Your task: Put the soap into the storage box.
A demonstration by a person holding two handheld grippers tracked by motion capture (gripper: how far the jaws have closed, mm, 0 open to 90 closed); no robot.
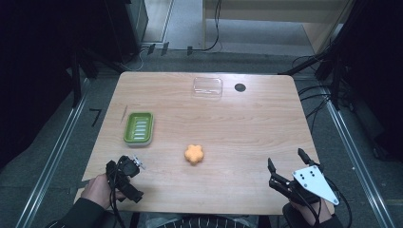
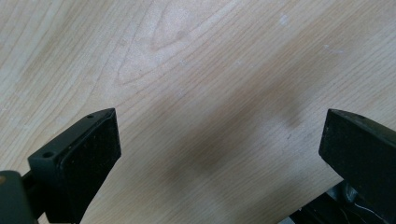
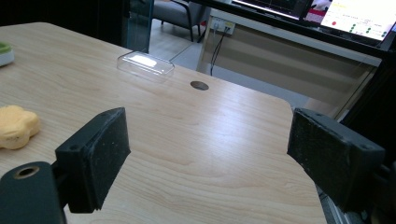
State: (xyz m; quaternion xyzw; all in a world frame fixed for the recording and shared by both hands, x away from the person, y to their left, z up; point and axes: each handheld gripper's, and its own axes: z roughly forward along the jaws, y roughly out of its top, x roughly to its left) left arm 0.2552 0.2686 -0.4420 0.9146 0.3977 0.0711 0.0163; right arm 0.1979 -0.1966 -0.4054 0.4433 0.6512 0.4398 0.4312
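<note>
Both sets of fingers, left gripper (image 1: 127, 172) and right gripper (image 1: 285, 162), gape wide and empty, so approach the orange, probably soft, sponge (image 1: 194, 154) squarely on your worktop (image 1: 228, 128).

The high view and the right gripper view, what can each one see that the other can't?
High view alone: the whole green soap dish, the left tool, both hands and the grey floor. Right gripper view alone: a computer screen and a chair beyond the table. Both share: the orange flower-shaped soap, the clear lid, the table's round hole and the open right tool.
</note>
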